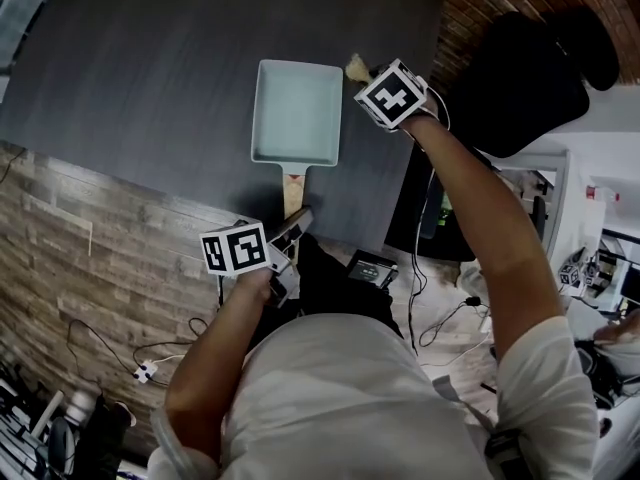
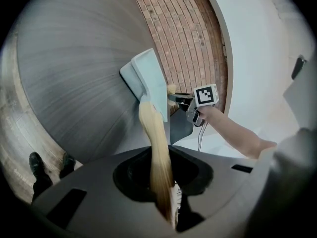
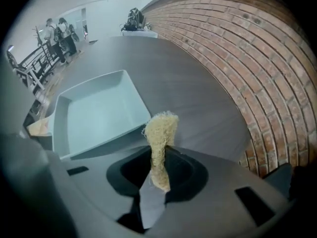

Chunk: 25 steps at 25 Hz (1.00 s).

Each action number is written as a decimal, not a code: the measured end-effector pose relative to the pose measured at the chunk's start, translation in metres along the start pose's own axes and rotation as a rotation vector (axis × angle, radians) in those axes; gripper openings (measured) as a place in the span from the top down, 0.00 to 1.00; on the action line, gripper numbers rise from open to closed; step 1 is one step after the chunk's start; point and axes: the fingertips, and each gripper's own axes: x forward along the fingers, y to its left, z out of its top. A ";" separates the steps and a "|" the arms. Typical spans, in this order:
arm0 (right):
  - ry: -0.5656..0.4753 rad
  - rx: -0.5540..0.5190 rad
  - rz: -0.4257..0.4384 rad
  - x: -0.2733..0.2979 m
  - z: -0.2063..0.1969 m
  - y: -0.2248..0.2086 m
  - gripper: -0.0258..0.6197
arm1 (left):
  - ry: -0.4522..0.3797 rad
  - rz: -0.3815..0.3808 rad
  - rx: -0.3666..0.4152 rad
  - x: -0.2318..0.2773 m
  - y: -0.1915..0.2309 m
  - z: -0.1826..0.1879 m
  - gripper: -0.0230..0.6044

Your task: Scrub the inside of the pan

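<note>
A pale blue rectangular pan [image 1: 297, 111] lies on the dark table [image 1: 150, 58], its wooden handle [image 1: 293, 190] pointing toward me. My left gripper [image 1: 295, 223] is shut on that handle [image 2: 156, 152], which runs out between the jaws to the pan [image 2: 154, 81]. My right gripper [image 1: 362, 71] hovers at the pan's far right corner, shut on a tan fibre scrubber [image 1: 355, 66]. In the right gripper view the scrubber [image 3: 161, 133] sticks up from the jaws, just right of the pan [image 3: 94, 113] and outside its rim. The pan's inside looks bare.
The table's right edge [image 1: 425, 118] runs close to my right gripper. A black office chair [image 1: 530, 78] stands beyond it, with a brick wall [image 3: 247, 58] behind. Cables [image 1: 440, 308] lie on the floor. People [image 3: 59, 31] stand far off.
</note>
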 end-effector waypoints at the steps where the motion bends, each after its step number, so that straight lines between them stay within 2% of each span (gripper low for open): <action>1: 0.012 0.016 -0.005 0.005 0.000 -0.002 0.83 | 0.006 0.002 0.003 0.000 0.000 0.000 0.85; 11: 0.070 -0.008 0.039 0.022 -0.009 0.014 0.83 | 0.085 0.013 0.059 -0.004 0.003 -0.001 0.84; 15: 0.034 -0.089 0.051 0.018 -0.004 0.024 0.83 | 0.104 0.018 0.084 -0.004 0.003 -0.003 0.84; 19: 0.050 -0.112 0.091 0.013 -0.014 0.043 0.83 | 0.122 0.018 0.103 -0.003 0.001 -0.003 0.84; 25: 0.020 -0.174 0.104 0.006 -0.013 0.059 0.83 | 0.134 0.016 0.118 -0.002 0.001 -0.004 0.83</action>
